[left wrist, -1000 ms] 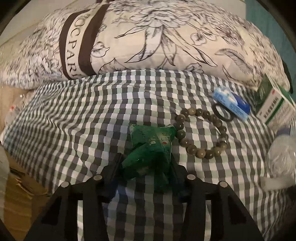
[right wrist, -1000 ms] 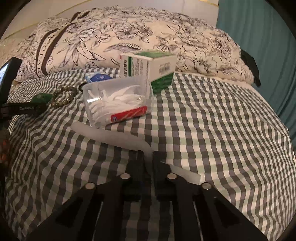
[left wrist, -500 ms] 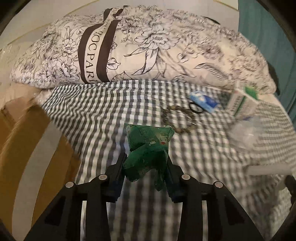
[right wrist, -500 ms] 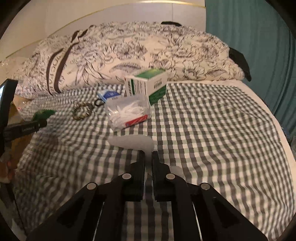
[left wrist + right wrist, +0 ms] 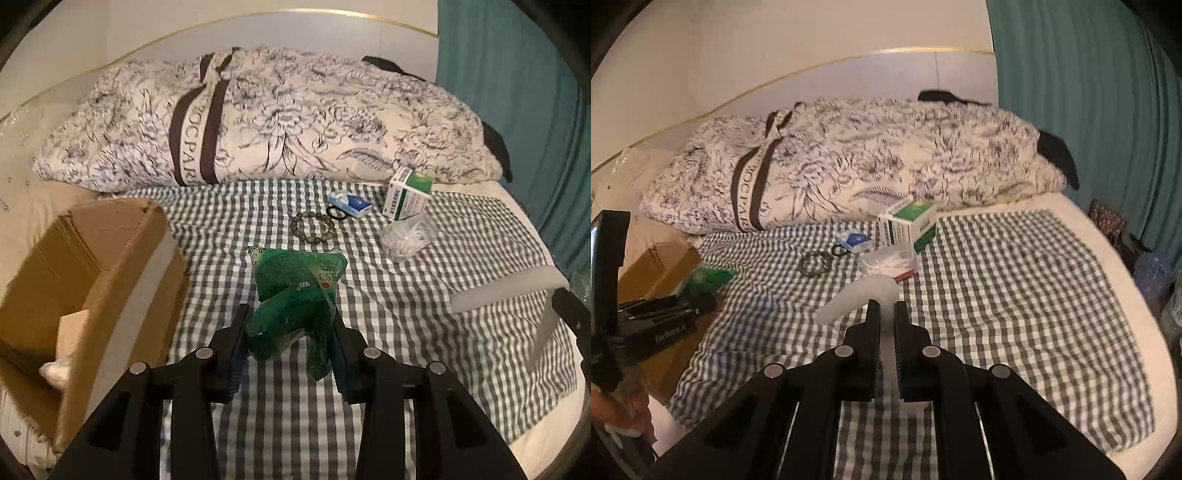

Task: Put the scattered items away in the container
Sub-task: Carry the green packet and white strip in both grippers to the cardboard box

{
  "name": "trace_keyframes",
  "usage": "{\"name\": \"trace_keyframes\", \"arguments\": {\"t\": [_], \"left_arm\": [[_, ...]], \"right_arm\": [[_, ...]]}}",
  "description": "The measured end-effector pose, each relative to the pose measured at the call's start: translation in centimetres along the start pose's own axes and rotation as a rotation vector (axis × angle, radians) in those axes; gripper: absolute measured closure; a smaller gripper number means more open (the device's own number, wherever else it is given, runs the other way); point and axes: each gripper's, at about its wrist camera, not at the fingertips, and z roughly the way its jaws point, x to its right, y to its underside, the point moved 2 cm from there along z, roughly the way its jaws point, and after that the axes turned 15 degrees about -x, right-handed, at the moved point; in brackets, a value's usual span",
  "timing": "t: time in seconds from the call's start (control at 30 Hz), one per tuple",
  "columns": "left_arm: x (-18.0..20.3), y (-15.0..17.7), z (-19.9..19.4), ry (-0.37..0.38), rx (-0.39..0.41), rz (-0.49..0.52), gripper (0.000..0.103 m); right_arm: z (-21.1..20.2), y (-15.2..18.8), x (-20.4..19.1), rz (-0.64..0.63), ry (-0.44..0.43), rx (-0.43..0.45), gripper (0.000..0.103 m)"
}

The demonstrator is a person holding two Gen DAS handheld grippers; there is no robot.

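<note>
I have both tools loaded and I judge this to be the carry step, with the drop into the container next. My left tool (image 5: 290, 334) is clamped on a crumpled green packet (image 5: 297, 291), which sticks out forward and up from between its pads, clear of the checked blanket (image 5: 406, 332) underneath. My right tool (image 5: 884, 332) has its jaws pinched almost together on a thin, pale translucent strip (image 5: 860, 299) that curves away ahead and to the left of the tips; I cannot tell what it is. The cardboard box (image 5: 85, 266) sits open just to the left of my left tool and slightly ahead, at the edge of the bed. Ahead of the left tool and off to its right, the bead bracelet (image 5: 313, 230), a black ring (image 5: 337, 213), a small blue pack (image 5: 349, 201), a green-and-white carton (image 5: 408, 194) and a clear tub (image 5: 408, 238) lie near one another on the blanket. Next I would swing the left tool leftward over the box opening before letting go, then bring the right one across without the two colliding.
</note>
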Motion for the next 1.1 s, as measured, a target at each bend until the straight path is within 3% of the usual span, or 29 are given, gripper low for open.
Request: {"name": "trace_keyframes", "arguments": {"t": [0.3, 0.53, 0.8, 1.1], "left_arm": [[-2.1, 2.2, -5.5, -0.016, 0.082, 0.019, 0.063], [-6.1, 3.2, -7.8, -0.036, 0.108, -0.023, 0.063], [-11.6, 4.1, -9.0, -0.071, 0.117, -0.084, 0.063], [-17.8, 4.7, -7.8, -0.111, 0.089, -0.161, 0.063]], "right_arm": [[-5.1, 1.6, -4.1, -0.033, -0.036, 0.026, 0.096], [-7.5, 1.8, -8.5, -0.092, -0.056, 0.06, 0.096], [-8.5, 0.8, -13.9, -0.159, -0.092, 0.082, 0.096], [-7.7, 0.3, -19.8, -0.243, -0.135, 0.064, 0.096]]}}
